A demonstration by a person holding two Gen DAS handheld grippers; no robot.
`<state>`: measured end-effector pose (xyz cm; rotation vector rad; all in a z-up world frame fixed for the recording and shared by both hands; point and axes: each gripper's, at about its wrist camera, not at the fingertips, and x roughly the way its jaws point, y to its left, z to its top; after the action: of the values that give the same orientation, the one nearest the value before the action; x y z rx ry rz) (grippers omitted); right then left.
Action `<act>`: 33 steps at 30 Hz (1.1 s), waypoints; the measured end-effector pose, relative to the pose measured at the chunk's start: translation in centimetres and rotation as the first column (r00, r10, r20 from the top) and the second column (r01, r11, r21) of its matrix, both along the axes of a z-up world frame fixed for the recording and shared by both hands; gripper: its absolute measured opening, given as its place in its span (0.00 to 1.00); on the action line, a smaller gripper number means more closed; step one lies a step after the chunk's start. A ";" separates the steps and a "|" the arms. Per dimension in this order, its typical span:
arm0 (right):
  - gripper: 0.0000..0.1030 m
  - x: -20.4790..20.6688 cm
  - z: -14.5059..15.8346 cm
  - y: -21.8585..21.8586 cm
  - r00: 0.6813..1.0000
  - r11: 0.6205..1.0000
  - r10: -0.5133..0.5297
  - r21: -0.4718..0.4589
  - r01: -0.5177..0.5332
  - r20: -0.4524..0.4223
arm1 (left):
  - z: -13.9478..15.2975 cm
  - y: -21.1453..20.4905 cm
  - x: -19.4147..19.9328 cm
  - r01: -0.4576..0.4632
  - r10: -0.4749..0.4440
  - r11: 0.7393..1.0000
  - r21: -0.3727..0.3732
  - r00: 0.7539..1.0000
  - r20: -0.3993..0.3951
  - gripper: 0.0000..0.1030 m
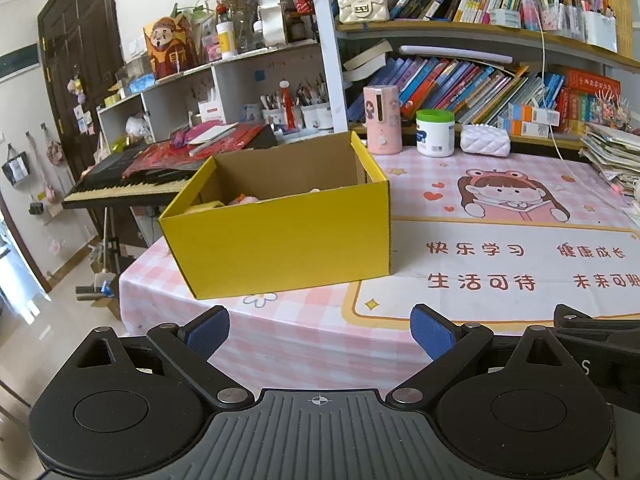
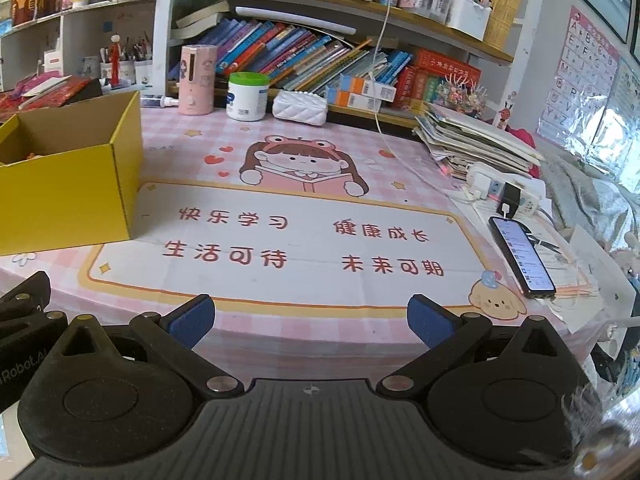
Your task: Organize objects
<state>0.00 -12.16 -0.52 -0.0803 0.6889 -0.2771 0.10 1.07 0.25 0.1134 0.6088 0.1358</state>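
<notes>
An open yellow cardboard box (image 1: 280, 236) stands on the left part of the pink checked table mat (image 1: 500, 264). Small toys, pink and yellow, show low inside it (image 1: 244, 199). My left gripper (image 1: 320, 332) is open and empty, held back from the table's front edge, in front of the box. The box also shows at the left of the right wrist view (image 2: 68, 192). My right gripper (image 2: 311, 322) is open and empty, at the front edge before the mat's printed text (image 2: 304, 244).
At the back stand a pink dispenser (image 2: 197, 80), a white jar with a green lid (image 2: 247, 96) and a white quilted pouch (image 2: 300, 107). A paper stack (image 2: 476, 140), power strip and phone (image 2: 522, 256) lie right. A keyboard (image 1: 128, 184) sits left of the table.
</notes>
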 end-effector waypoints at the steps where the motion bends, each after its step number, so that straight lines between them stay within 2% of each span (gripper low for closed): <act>1: 1.00 0.1 0.0 -0.2 1.000 1.000 -0.002 0.002 0.002 -0.002 | -0.1 -0.2 0.1 0.000 0.000 1.000 0.002 1.000 -0.002 0.96; 9: 1.00 0.9 -0.2 -1.0 1.000 1.000 -0.010 0.008 0.011 -0.013 | -0.1 -1.1 0.9 0.000 0.000 1.000 0.017 1.000 -0.011 0.96; 33: 1.00 1.3 0.1 -0.9 1.000 1.000 -0.019 0.015 0.019 -0.010 | 0.4 -0.5 1.4 -0.003 0.002 1.000 -0.025 1.000 -0.026 0.96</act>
<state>1.33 -13.08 -0.44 -0.0609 0.7019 -0.2900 1.47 0.56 0.66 0.0905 0.6365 0.1292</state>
